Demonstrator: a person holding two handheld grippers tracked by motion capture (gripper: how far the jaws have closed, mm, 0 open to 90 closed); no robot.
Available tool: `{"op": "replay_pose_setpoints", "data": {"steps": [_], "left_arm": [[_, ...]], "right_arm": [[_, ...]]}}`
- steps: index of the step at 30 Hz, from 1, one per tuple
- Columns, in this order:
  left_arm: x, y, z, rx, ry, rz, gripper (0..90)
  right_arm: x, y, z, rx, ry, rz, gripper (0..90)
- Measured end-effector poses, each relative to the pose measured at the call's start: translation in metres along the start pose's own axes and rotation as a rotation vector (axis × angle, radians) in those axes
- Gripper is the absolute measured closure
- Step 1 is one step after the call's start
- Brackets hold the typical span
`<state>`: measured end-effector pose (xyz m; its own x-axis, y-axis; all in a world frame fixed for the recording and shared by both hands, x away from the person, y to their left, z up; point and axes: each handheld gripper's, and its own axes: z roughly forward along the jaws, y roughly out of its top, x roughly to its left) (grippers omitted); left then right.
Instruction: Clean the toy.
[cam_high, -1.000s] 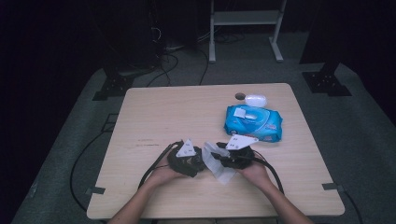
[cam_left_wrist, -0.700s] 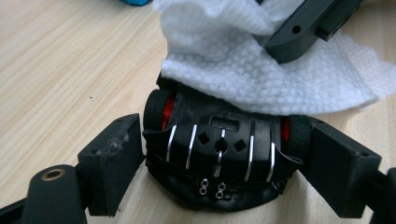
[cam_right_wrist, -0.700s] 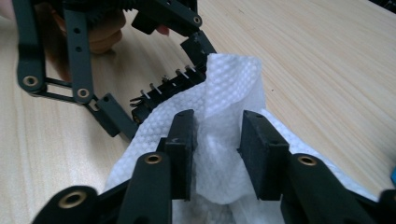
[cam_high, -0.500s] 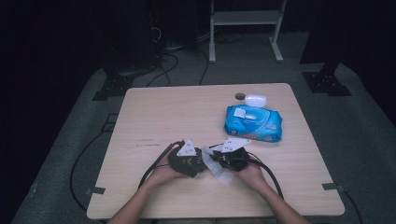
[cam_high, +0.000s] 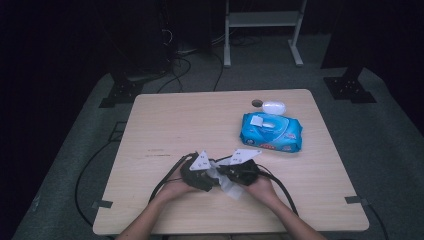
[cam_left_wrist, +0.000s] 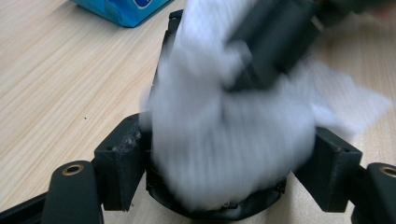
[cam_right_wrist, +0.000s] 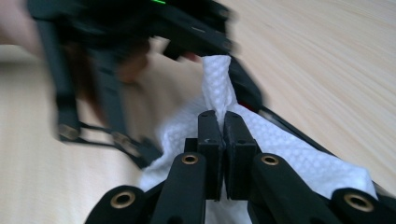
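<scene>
Near the table's front middle, my two grippers meet over a white wet wipe (cam_high: 231, 189). My left gripper (cam_high: 212, 177) has its jaws wide apart, and they have just closed a little. In the left gripper view they (cam_left_wrist: 229, 144) clasp a dark rounded object (cam_left_wrist: 215, 212) from both sides, with the wipe (cam_left_wrist: 224, 140) draped over most of it. My right gripper (cam_high: 226, 174) reaches in from the right. Its jaws (cam_right_wrist: 224, 121) are shut on a pinched fold of the wipe (cam_right_wrist: 280, 149). The right gripper's black jaws (cam_left_wrist: 275, 42) press the wipe down from above.
A blue pack of wipes (cam_high: 271, 131) lies at the table's back right, with a small white oval object (cam_high: 273, 107) just behind it. The pale wooden table (cam_high: 190, 125) is bare to the left. Cables trail from both grippers off the front edge.
The right gripper has shifted slightly left, toward the left gripper, and the wipe has moved with it. The left hand has kept still.
</scene>
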<state>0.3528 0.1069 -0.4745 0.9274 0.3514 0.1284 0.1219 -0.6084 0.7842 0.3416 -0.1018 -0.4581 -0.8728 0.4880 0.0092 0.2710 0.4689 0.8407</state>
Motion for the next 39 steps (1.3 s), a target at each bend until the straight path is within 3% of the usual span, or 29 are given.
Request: {"op": "replay_pose_setpoints", "data": {"steps": [4, 7, 10, 12, 14, 15, 17, 21, 24, 27, 30, 33, 35, 39], "left_arm": [[0.0, 0.0, 0.0, -0.006, -0.001, 0.002, 24.6], [0.0, -0.001, 0.0, 0.0, 0.0, 0.004, 24.6], [-0.001, -0.002, 0.002, 0.017, 0.001, 0.006, 24.6], [-0.001, -0.002, 0.002, 0.017, 0.003, 0.009, 24.6], [-0.001, -0.002, 0.001, 0.013, 0.005, 0.013, 24.6], [-0.001, -0.002, 0.001, 0.009, 0.005, 0.011, 24.6], [-0.001, -0.002, 0.0, 0.006, 0.005, 0.008, 24.7], [0.001, -0.001, -0.002, -0.006, 0.007, 0.008, 24.6], [0.001, -0.001, -0.002, 0.001, 0.008, 0.012, 24.6], [0.0, -0.001, -0.001, 0.004, 0.011, 0.013, 24.6], [0.0, -0.002, 0.0, 0.015, 0.018, 0.014, 24.6], [0.0, -0.002, -0.002, 0.008, 0.019, 0.016, 24.6], [0.002, -0.002, -0.004, 0.007, 0.019, 0.014, 24.6], [0.003, -0.004, -0.006, 0.004, 0.028, 0.016, 24.6]], "right_arm": [[-0.021, -0.013, -0.015, 0.013, -0.048, 0.093, 86.2], [-0.021, -0.014, -0.016, 0.011, -0.039, 0.116, 86.2], [-0.009, -0.008, -0.006, -0.004, 0.007, 0.098, 86.1], [0.002, -0.004, 0.002, -0.008, 0.043, 0.056, 86.1], [0.005, -0.002, 0.004, -0.001, 0.033, 0.017, 86.1], [0.004, -0.002, 0.002, 0.0, 0.035, 0.023, 86.2], [-0.002, -0.004, -0.003, 0.011, 0.002, 0.033, 86.3], [-0.026, -0.016, -0.021, 0.037, -0.11, 0.084, 86.5], [-0.034, -0.022, -0.026, 0.038, -0.116, 0.124, 86.6], [-0.024, -0.016, -0.02, 0.026, -0.08, 0.098, 86.6], [-0.005, -0.008, -0.007, 0.008, 0.007, 0.072, 86.5], [0.006, -0.003, -0.003, 0.023, 0.033, 0.032, 86.5], [0.001, -0.005, -0.007, 0.029, 0.017, 0.037, 86.5], [-0.025, -0.017, -0.022, 0.052, -0.08, 0.094, 86.6]]}}
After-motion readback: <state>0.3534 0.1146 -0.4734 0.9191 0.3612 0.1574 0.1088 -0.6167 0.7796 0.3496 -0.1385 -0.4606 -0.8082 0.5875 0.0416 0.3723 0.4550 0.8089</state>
